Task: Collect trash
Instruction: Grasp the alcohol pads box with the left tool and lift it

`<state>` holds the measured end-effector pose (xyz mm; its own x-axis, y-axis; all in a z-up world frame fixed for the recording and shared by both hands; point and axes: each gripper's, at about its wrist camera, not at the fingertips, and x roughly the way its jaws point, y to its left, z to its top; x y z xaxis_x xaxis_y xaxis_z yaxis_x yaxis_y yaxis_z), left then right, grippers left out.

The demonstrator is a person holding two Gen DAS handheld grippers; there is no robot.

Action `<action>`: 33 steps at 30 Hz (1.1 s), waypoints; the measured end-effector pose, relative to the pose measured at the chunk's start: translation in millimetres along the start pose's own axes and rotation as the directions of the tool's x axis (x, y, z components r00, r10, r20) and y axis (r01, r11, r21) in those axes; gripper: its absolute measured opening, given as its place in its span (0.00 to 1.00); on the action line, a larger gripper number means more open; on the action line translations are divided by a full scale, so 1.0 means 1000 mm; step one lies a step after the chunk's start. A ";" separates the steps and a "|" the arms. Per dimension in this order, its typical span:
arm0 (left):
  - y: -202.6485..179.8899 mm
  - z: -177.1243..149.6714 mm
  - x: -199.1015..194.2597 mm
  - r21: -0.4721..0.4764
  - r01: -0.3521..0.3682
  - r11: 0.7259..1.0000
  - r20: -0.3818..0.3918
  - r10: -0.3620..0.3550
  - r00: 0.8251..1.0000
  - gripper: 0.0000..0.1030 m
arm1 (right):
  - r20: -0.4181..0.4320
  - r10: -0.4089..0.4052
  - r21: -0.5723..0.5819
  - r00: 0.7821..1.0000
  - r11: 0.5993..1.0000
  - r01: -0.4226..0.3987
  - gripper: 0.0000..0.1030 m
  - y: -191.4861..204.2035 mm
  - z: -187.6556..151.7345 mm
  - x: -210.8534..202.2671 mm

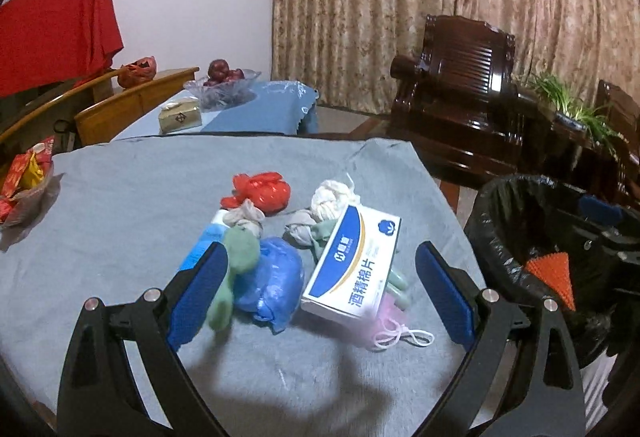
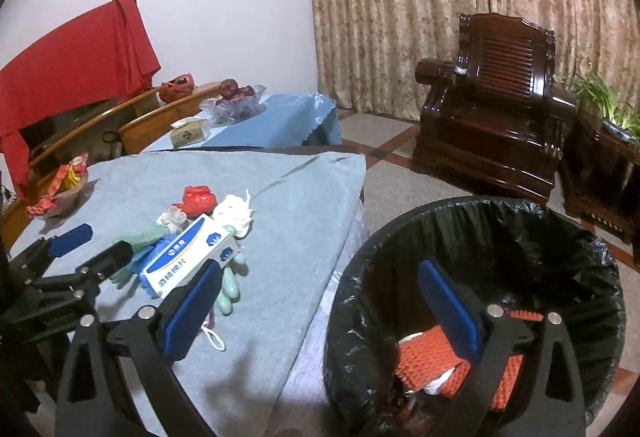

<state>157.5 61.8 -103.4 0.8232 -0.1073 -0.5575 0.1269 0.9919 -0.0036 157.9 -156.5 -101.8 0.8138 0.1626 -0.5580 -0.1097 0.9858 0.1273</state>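
A table covered with a grey cloth (image 1: 120,221) fills the foreground of a living room with a white wall, patterned beige curtains (image 1: 440,9) and a dark carved wooden armchair (image 1: 460,109) on a tiled floor. Behind the grey cloth stands a second table under a blue cover (image 1: 256,113), bearing a glass fruit bowl (image 1: 222,85) and a tissue box (image 1: 180,115); a red cloth (image 1: 52,29) hangs over furniture left of it.

The trash lies heaped near the middle of the grey cloth: a white-and-blue box (image 1: 352,265) printed with 酒精棉片, its smaller print too fine to read, a crumpled blue plastic bag (image 1: 272,281) just left of the box, a red plastic bag (image 1: 264,193) behind it, a white cloth ball (image 1: 332,197), green gloves (image 1: 236,257) and a pink face mask (image 1: 392,333) poking out from under the box. A dish of snack wrappers (image 1: 24,189) sits at the cloth's left edge.

Right of the table stands a bin with a black liner (image 2: 520,237); orange spiky material (image 2: 432,361) lies inside.

The left gripper (image 1: 320,285) hovers over the heap, jaws wide apart around the box and blue bag, gripping nothing. The right gripper (image 2: 320,301) hangs by the bin's rim, jaws wide apart and empty, one finger over the cloth and the other over the bin.
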 end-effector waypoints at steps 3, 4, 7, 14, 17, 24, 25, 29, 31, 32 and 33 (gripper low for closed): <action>-0.004 -0.006 0.019 0.015 -0.001 1.000 -0.027 0.001 1.000 0.90 | -0.006 -0.010 -0.003 1.000 1.000 0.010 0.94 -0.003 -0.001 0.006; -0.004 -0.008 0.022 0.017 0.000 1.000 -0.033 0.000 0.999 0.90 | -0.009 -0.010 0.000 1.000 1.000 0.010 0.94 -0.005 -0.001 0.008; -0.006 -0.013 0.038 0.028 0.003 1.000 -0.061 -0.002 0.998 0.90 | -0.019 -0.010 0.005 1.000 1.000 0.010 0.94 -0.008 -0.002 0.015; -0.011 -0.018 0.064 0.047 0.021 0.999 -0.110 -0.016 0.994 0.87 | -0.032 -0.009 0.002 0.999 1.000 0.009 0.94 -0.011 -0.002 0.025; -0.014 -0.020 0.074 0.050 0.039 0.998 -0.142 -0.031 0.989 0.76 | -0.034 -0.007 0.007 0.999 1.000 0.007 0.94 -0.012 -0.002 0.028; -0.021 -0.023 0.076 0.040 0.074 0.996 -0.155 -0.067 0.986 0.60 | -0.038 -0.007 0.012 0.999 1.000 0.007 0.94 -0.014 -0.002 0.029; -0.020 -0.022 0.074 0.031 0.074 0.997 -0.151 -0.068 0.986 0.60 | -0.037 -0.007 0.011 0.999 1.000 0.008 0.94 -0.014 -0.002 0.029; -0.016 -0.014 0.056 0.009 0.055 0.998 -0.105 -0.053 0.993 0.57 | -0.030 -0.001 0.005 1.000 1.000 0.001 0.94 -0.012 0.000 0.028; -0.011 -0.010 0.045 0.001 0.039 0.999 -0.080 -0.039 0.996 0.57 | -0.024 0.007 0.001 1.000 1.000 -0.007 0.94 -0.008 0.002 0.027; -0.008 -0.008 0.041 -0.002 0.029 1.000 -0.072 -0.029 0.997 0.56 | -0.020 0.011 -0.003 1.000 1.000 -0.011 0.94 -0.006 0.003 0.027; -0.002 -0.006 0.034 -0.010 0.012 1.000 -0.060 -0.013 0.998 0.56 | -0.016 0.019 -0.008 1.000 1.000 -0.019 0.94 -0.002 0.005 0.026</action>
<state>182.3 56.3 -127.4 0.7869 -0.1160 -0.6061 0.1317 0.9911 -0.0187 182.2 -154.8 -112.5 0.8024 0.1817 -0.5685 -0.1297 0.9829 0.1310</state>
